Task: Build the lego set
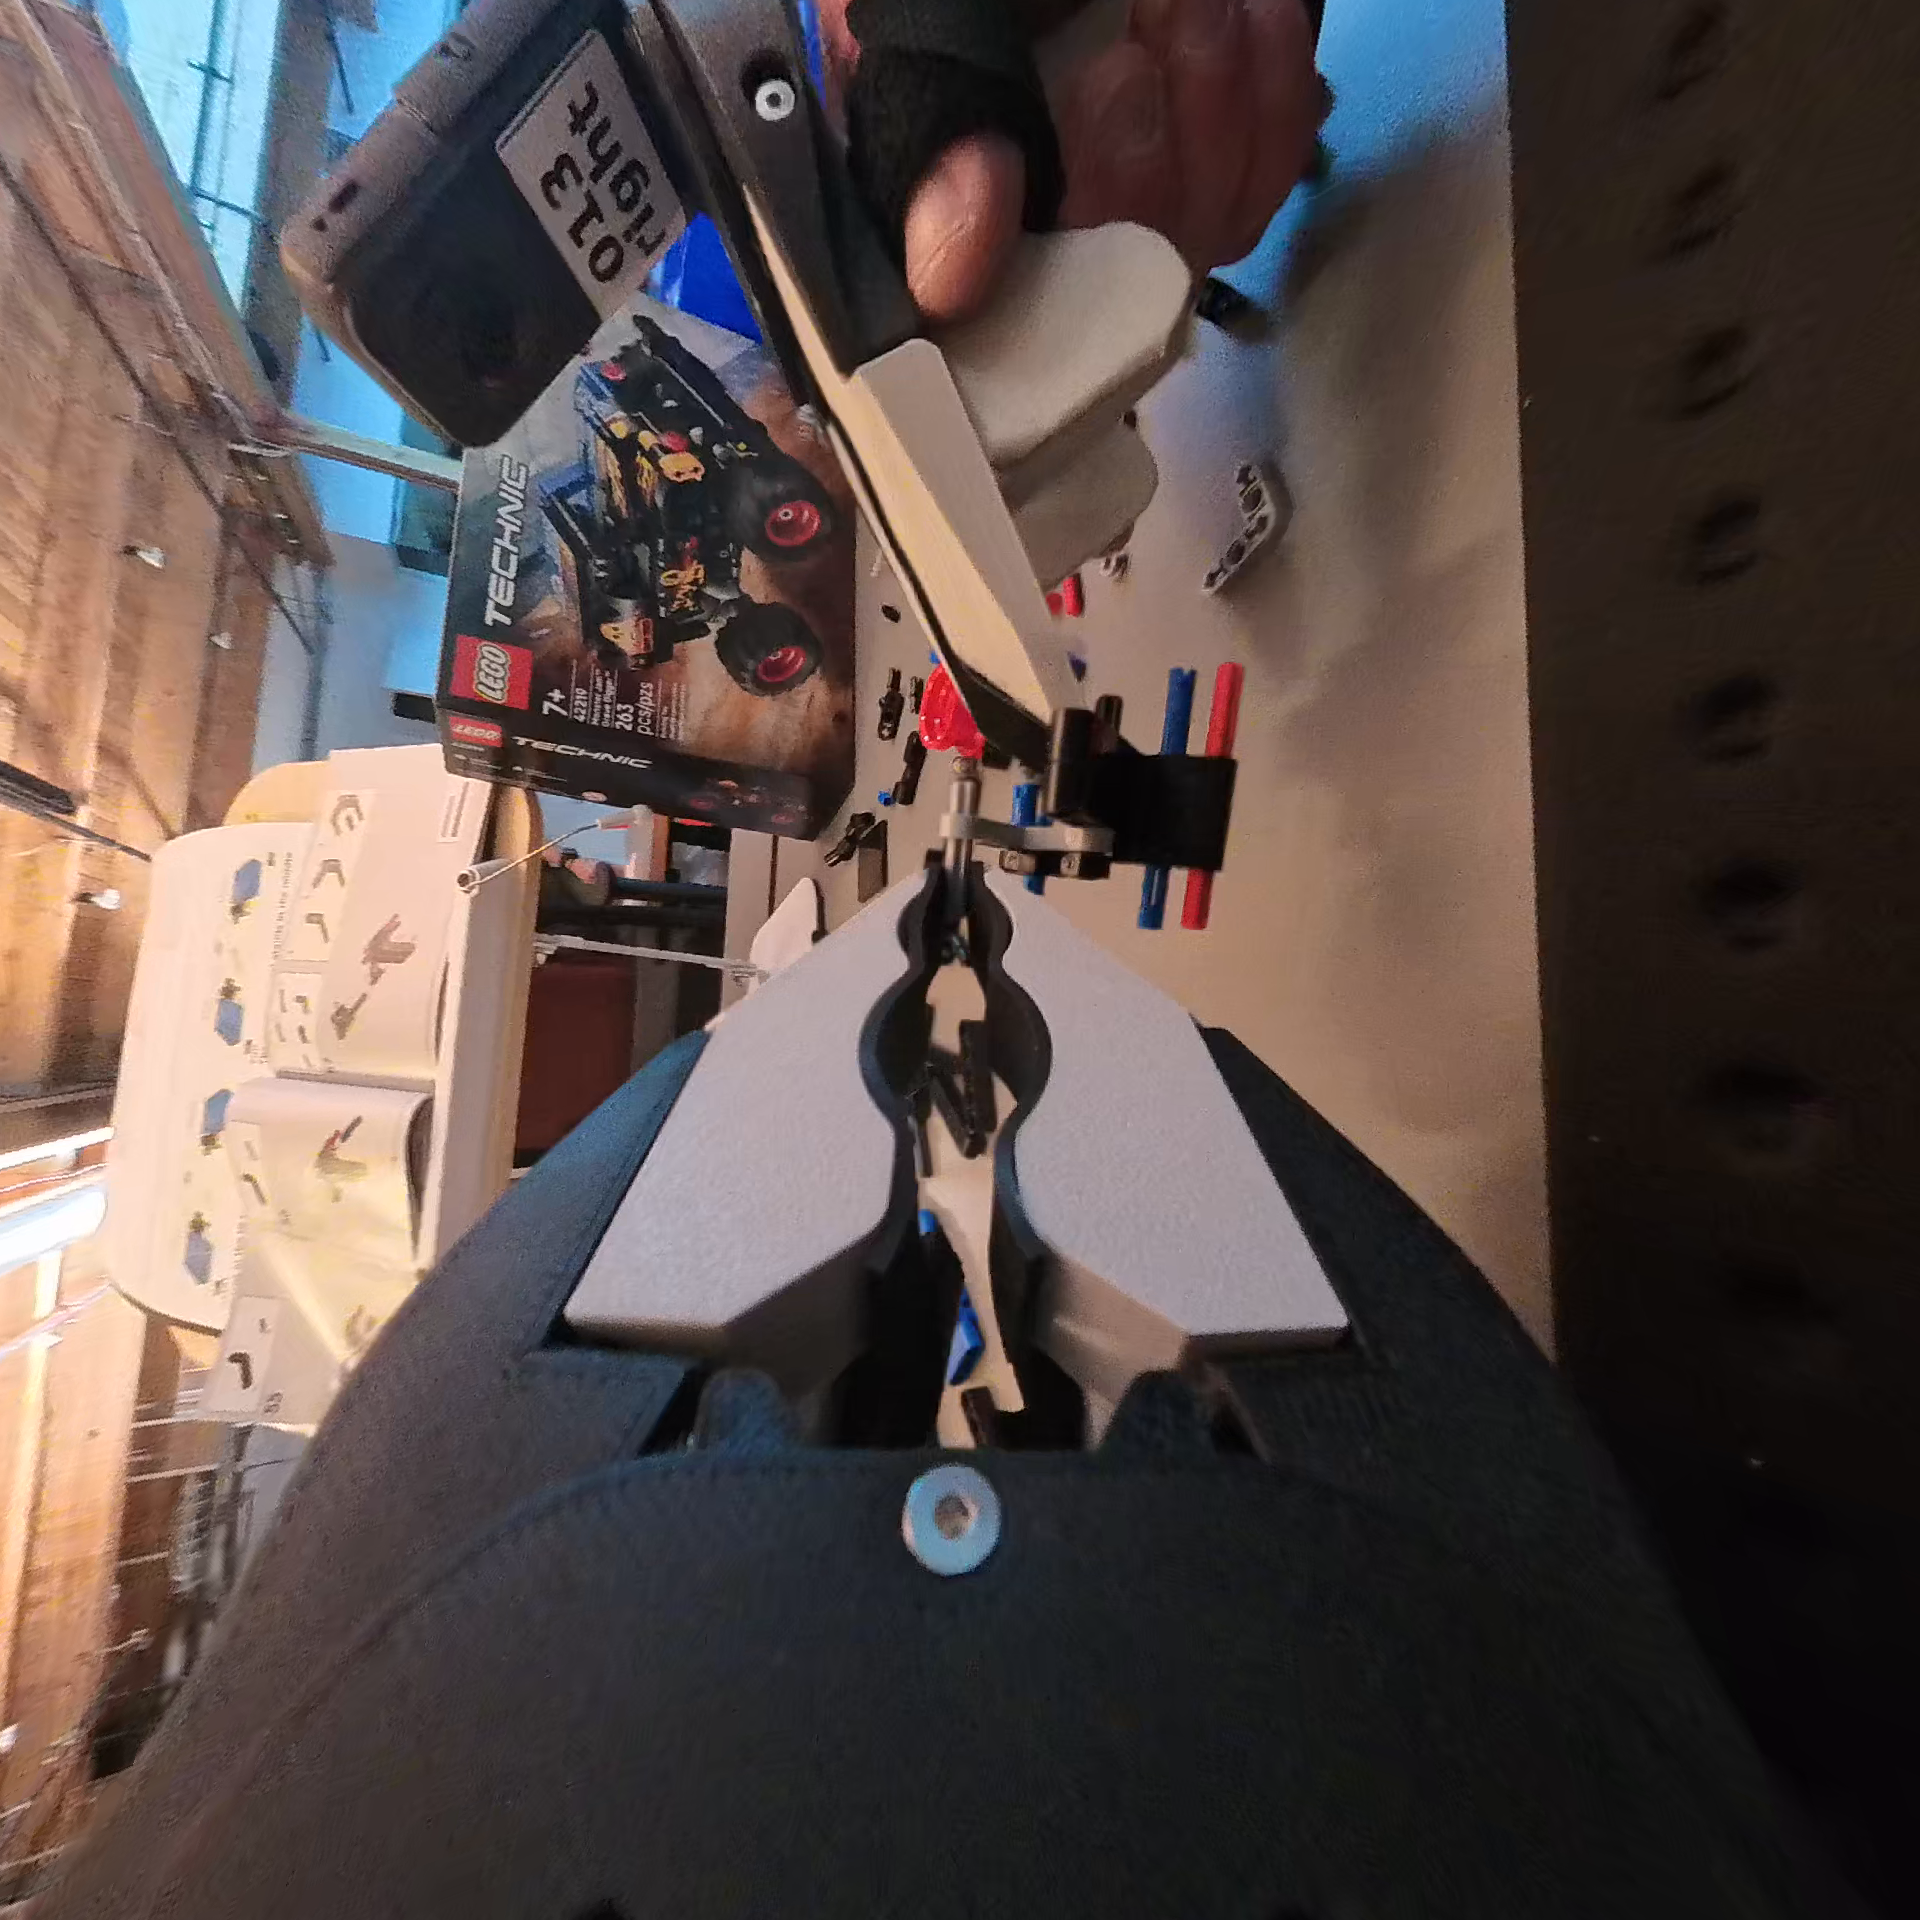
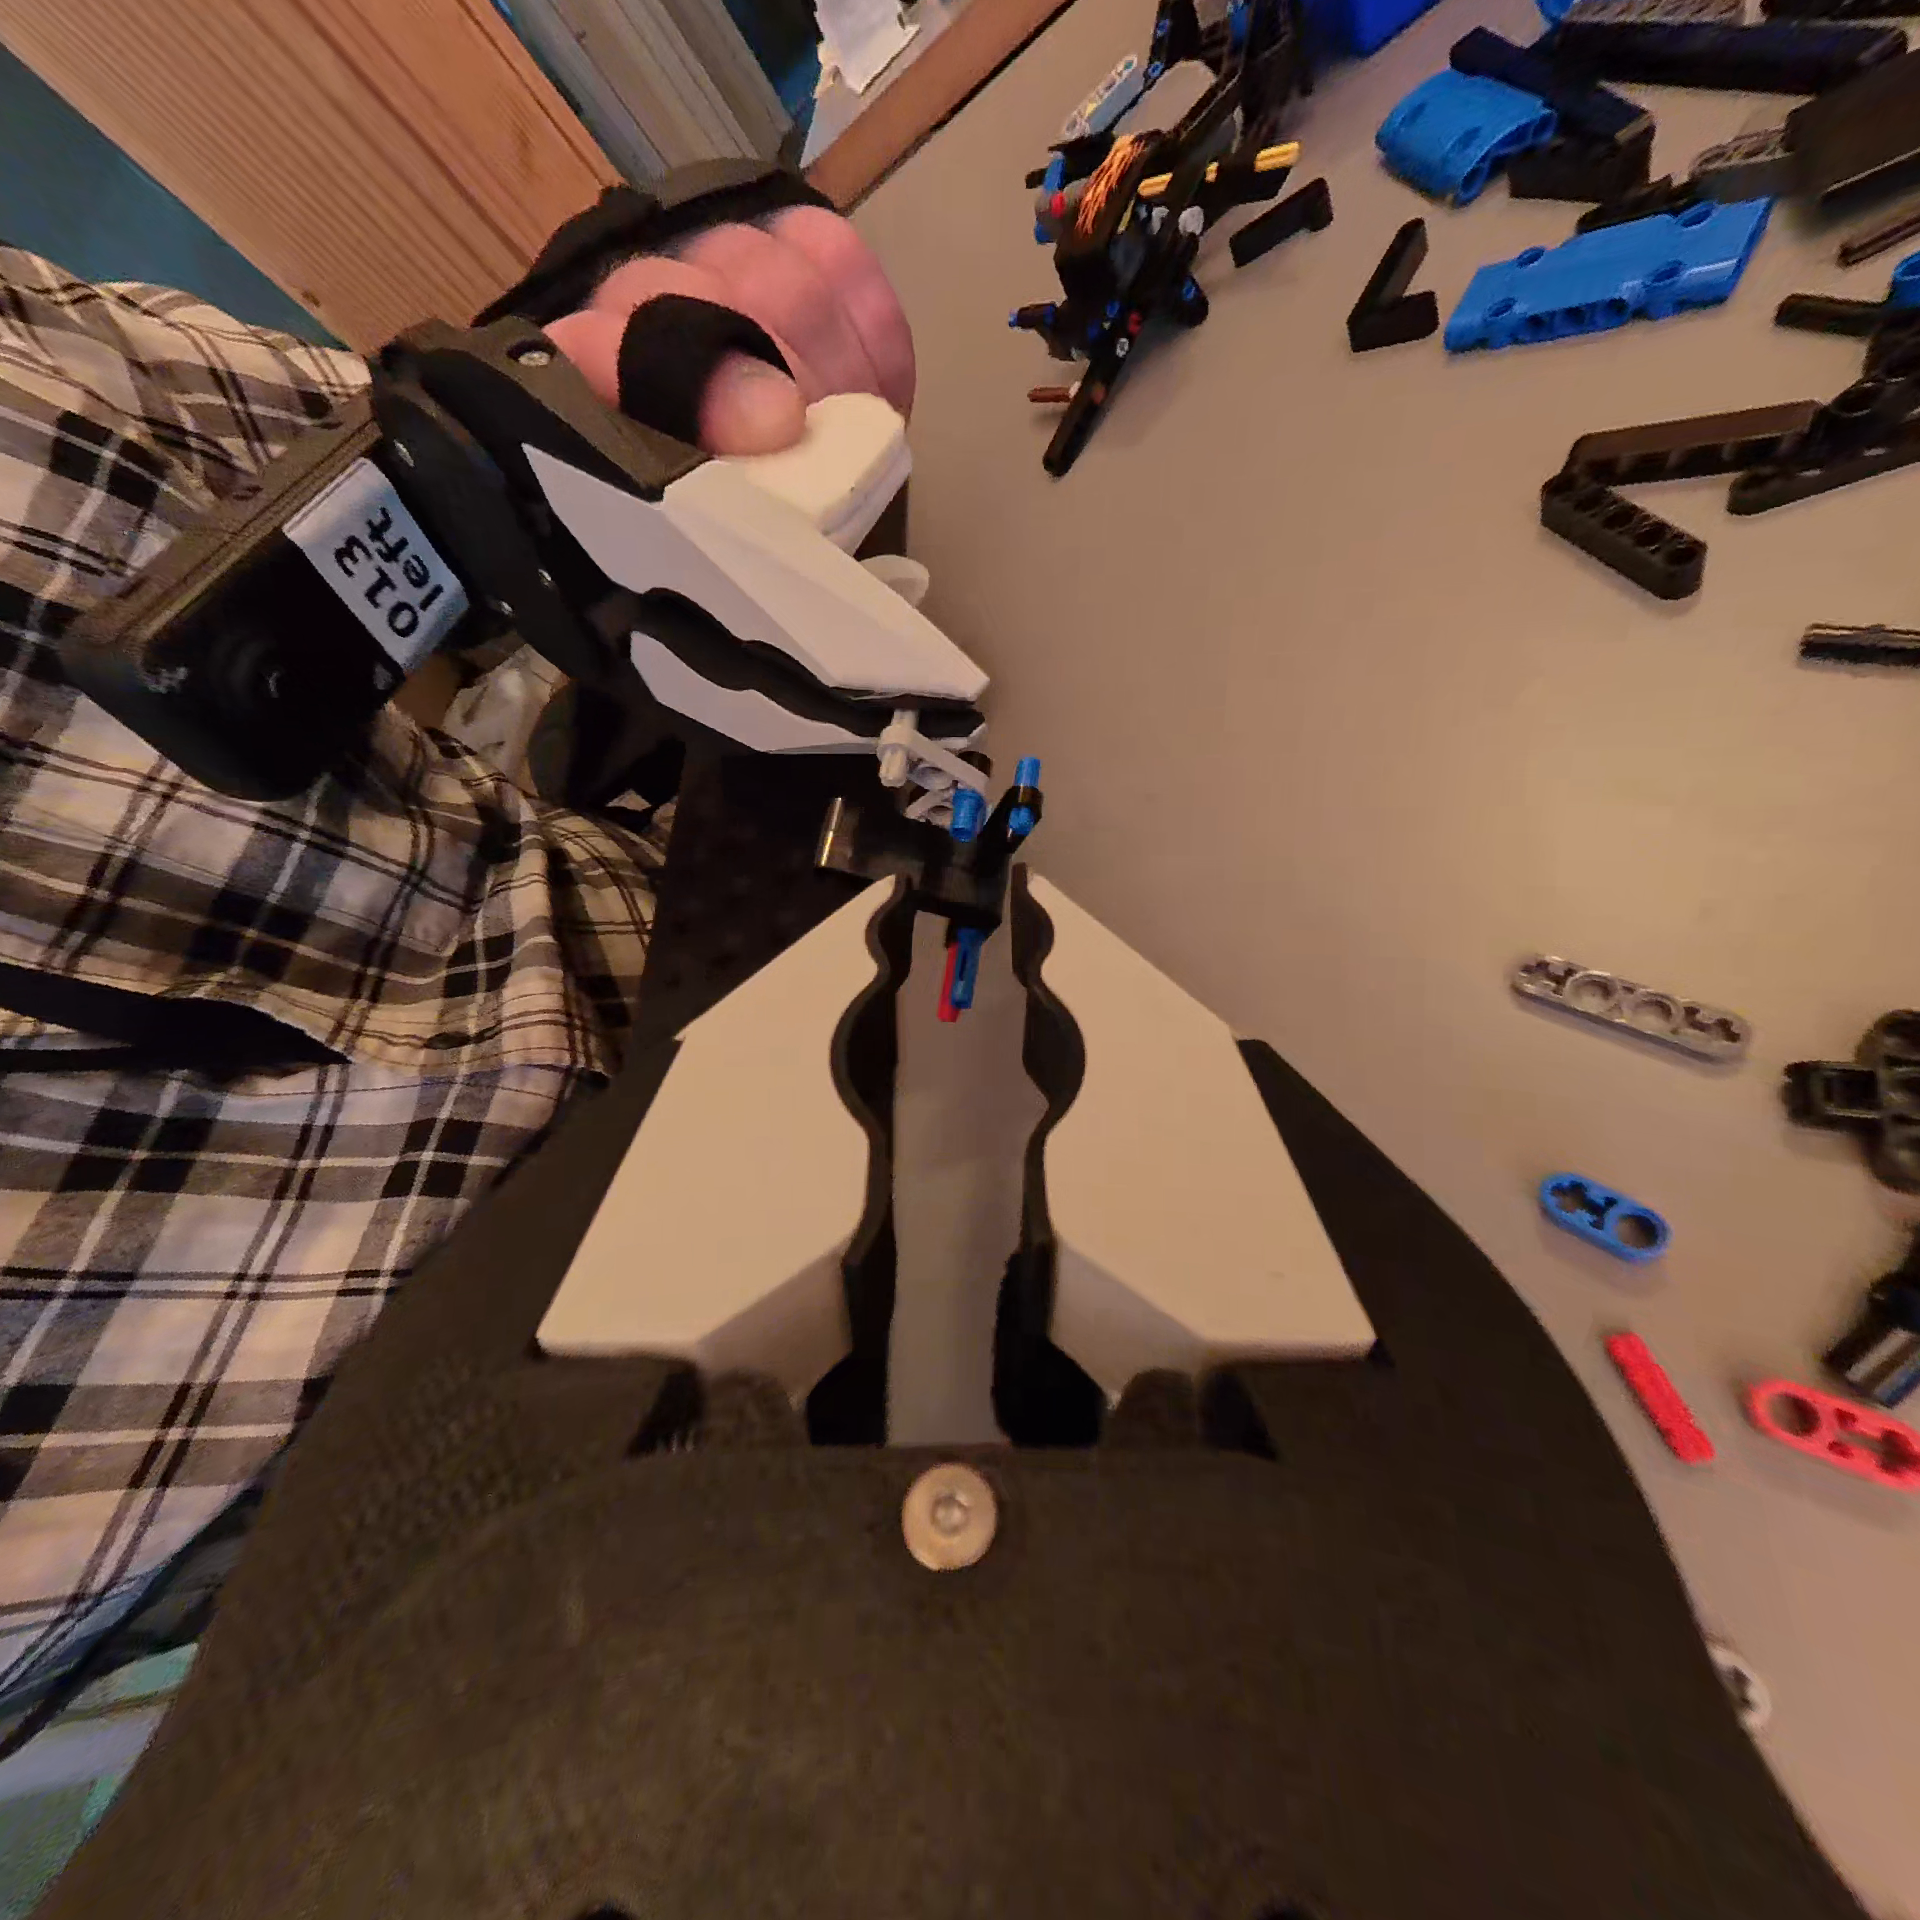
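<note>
A small lego assembly [image 1: 1138, 816] is held in the air between both grippers. It is a black block with a blue and a red axle through it, a grey link and blue pins. My left gripper [image 1: 956, 888] is shut on the assembly's grey pin end [image 1: 966, 810]. My right gripper [image 2: 961, 883] is shut on the assembly's black block [image 2: 961, 878]. The right gripper also shows in the left wrist view [image 1: 1070, 717], coming down from above. The left gripper shows in the right wrist view [image 2: 940, 727], coming in from the left.
The grey table [image 2: 1299, 727] holds a partly built chassis [image 2: 1132, 239], blue panels [image 2: 1610, 270], black angled beams [image 2: 1662, 488], a grey thin beam [image 2: 1631, 1008], and small blue [image 2: 1605, 1216] and red [image 2: 1829, 1423] links. The set box [image 1: 644, 623] and instruction booklet [image 1: 312, 1039] stand behind. Only a small space, under 4 cm, lies between the two pairs of fingers.
</note>
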`<state>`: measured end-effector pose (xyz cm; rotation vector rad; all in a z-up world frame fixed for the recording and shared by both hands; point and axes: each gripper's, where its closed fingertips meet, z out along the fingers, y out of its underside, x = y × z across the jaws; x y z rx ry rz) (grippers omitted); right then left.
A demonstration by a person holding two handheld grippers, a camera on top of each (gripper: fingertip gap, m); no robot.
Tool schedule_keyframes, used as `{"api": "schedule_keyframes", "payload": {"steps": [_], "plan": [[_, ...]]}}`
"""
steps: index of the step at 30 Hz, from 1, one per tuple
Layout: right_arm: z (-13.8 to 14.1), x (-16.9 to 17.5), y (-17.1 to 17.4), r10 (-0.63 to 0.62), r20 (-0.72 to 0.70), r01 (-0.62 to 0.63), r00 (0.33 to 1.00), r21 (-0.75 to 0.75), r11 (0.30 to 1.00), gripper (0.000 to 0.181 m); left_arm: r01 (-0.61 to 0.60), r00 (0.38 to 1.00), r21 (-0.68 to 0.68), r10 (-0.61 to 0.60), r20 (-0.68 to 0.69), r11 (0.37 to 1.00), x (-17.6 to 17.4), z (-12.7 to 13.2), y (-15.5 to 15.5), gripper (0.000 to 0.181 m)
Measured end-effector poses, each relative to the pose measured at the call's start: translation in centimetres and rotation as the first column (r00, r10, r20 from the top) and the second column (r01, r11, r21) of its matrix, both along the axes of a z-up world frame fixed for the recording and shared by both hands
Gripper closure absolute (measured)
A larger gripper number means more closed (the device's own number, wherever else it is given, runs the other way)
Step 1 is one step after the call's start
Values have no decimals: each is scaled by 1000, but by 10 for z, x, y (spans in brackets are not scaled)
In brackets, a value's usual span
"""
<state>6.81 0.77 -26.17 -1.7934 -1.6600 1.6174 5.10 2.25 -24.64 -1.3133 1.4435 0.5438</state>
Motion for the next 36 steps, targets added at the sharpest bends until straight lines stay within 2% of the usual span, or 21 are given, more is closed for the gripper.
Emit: {"api": "schedule_keyframes", "payload": {"steps": [4,8,11,15,17,21,25,27,32,36], "plan": [[0,4,-4,32,11,-32,999,-46,998,163,10,1000,27,-10,-20,1000,3,1,0,180],[-1,8,3,22,37,-21,999,-9,1000,157,-6,1000,48,8,-23,999,-1,4,6,180],[-8,10,-4,67,83,-68,994,12,998,162,-21,999,57,22,-29,998,-4,5,13,181],[-11,6,-2,52,78,-56,996,46,997,172,-21,999,64,23,-26,998,-4,6,17,181],[-16,2,3,29,75,-39,997,140,989,178,-14,1000,49,14,-17,999,-3,5,17,180],[-19,0,23,-43,62,15,997,389,921,179,-41,999,-37,41,17,998,-7,-4,20,181],[-23,-1,34,-69,47,24,997,634,773,179,-79,992,-185,96,81,979,-15,-17,22,180],[-30,0,36,-74,63,7,995,713,702,179,-108,987,-291,137,83,951,-18,-31,21,179],[-32,0,38,-67,44,2,997,821,570,179,-119,968,-435,203,151,893,-25,-47,22,179],[-34,1,41,-66,48,-6,997,850,527,179,-97,959,-473,209,190,876,-22,-46,23,179]]}}
